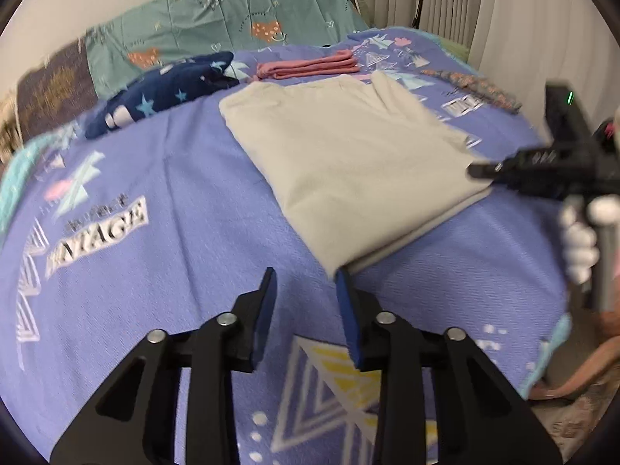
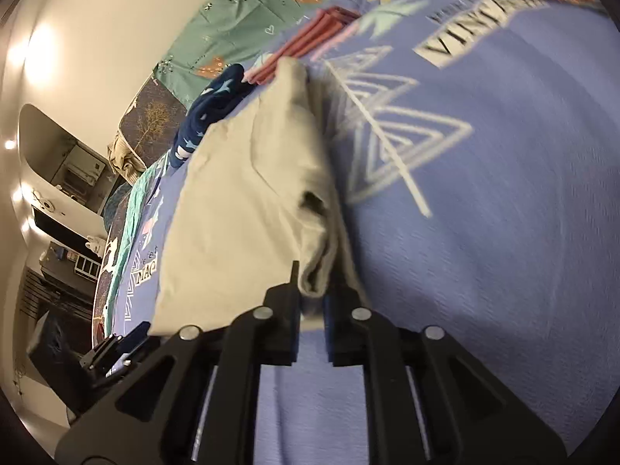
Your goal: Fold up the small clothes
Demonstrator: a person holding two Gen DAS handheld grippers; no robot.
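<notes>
Left wrist view: left gripper (image 1: pixel 306 290) with blue-padded fingers (image 1: pixel 267 310) spread wide, holding nothing, poised just above the purple bedspread (image 1: pixel 174 178); right-hand pad right at the near corner of the beige garment (image 1: pixel 348 155), contact not certain. Beyond the fingers, beige garment lying mostly flat on the bed, folded, a second layer showing along its near right edge. Farther back, folded pink garment (image 1: pixel 310 66) just beyond the beige one, dark blue star-print garment (image 1: pixel 162 93) bunched to the left, floral patterned cloth (image 1: pixel 476 85) to the right, teal sheet (image 1: pixel 240 19) at the far end, pale curtain (image 1: pixel 484 11) at upper right. At the right edge, right gripper (image 1: pixel 480 170) at the beige garment's right corner, gripped by a white-gloved hand (image 1: pixel 581 244). Right wrist view: right gripper (image 2: pixel 310 290) pinched narrow on a bunched corner of the beige garment (image 2: pixel 248 193), fabric pulled up into a ridge running away from the fingers, rest of it resting on the bedspread (image 2: pixel 503 213). Beyond, pink garment (image 2: pixel 310 46) and star-print garment (image 2: pixel 209 112) near its far end, teal sheet (image 2: pixel 248 11) behind them.
</notes>
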